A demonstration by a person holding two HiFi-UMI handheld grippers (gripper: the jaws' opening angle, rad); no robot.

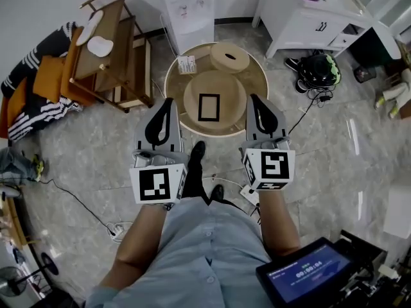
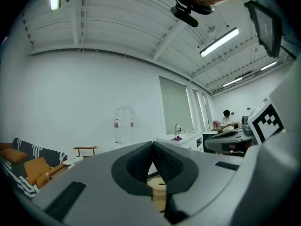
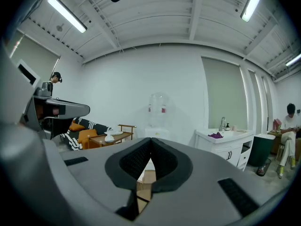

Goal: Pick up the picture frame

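Water dispenser (image 1: pixel 187 5), white cabinet (image 1: pixel 308 21)

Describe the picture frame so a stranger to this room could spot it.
Find the round wooden table by the white water dispenser. On its larger raised disc lies the picture frame, flat. It is the only dark-rimmed rectangle; the smaller disc behind it holds nothing.

Black-rimmed picture frame (image 1: pixel 209 106) lay flat on the larger tan disc (image 1: pixel 192 111) on the round table (image 1: pixel 173 82) — a smaller tan disc (image 1: pixel 229 56) behind it — with left gripper (image 1: pixel 168 102) and right gripper (image 1: pixel 252 99) flanking the frame, neither touching it.
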